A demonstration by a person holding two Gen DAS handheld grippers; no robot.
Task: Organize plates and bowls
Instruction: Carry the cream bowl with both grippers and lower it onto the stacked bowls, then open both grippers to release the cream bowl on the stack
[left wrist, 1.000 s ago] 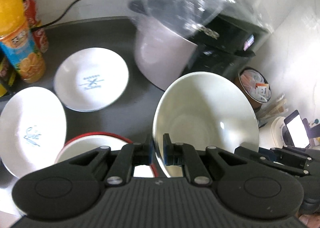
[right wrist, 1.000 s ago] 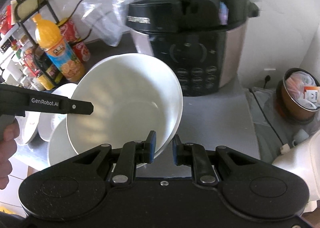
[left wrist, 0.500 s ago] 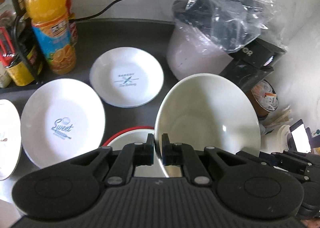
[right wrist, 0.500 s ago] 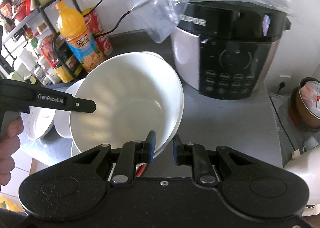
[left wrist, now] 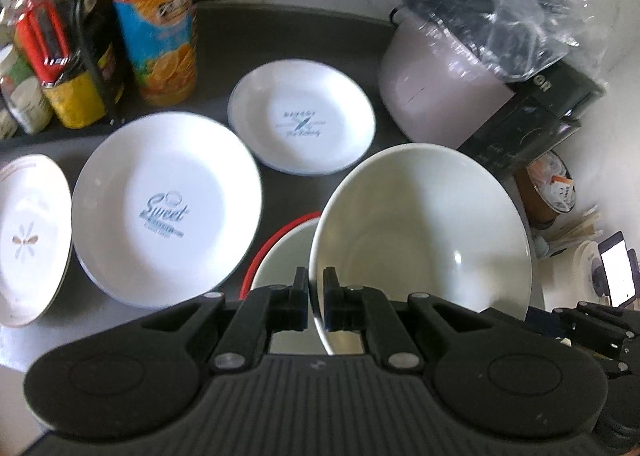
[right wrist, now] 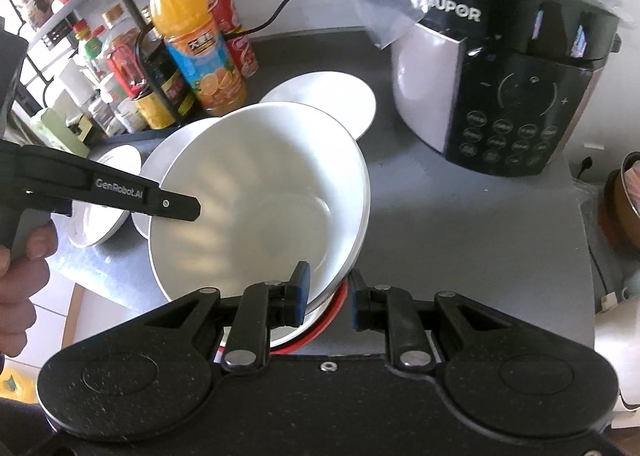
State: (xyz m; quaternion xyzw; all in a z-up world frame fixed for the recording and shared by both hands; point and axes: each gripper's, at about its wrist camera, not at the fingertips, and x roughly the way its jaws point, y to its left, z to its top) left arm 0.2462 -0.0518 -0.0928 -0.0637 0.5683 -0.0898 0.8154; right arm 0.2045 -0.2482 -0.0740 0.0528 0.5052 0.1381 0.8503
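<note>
The white bowl (left wrist: 420, 224) was gripped at opposite rims — the left gripper (left wrist: 316, 296) clamped tight, the right gripper (right wrist: 326, 292) slightly wider — above a red-rimmed bowl (left wrist: 280, 252).

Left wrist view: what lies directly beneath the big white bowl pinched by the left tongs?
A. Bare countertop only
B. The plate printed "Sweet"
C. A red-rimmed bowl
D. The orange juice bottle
C. The red-rimmed bowl shows just below and left of the big white bowl that the left tongs clamp by its rim; the "Sweet" plate sits off to the left.
</note>
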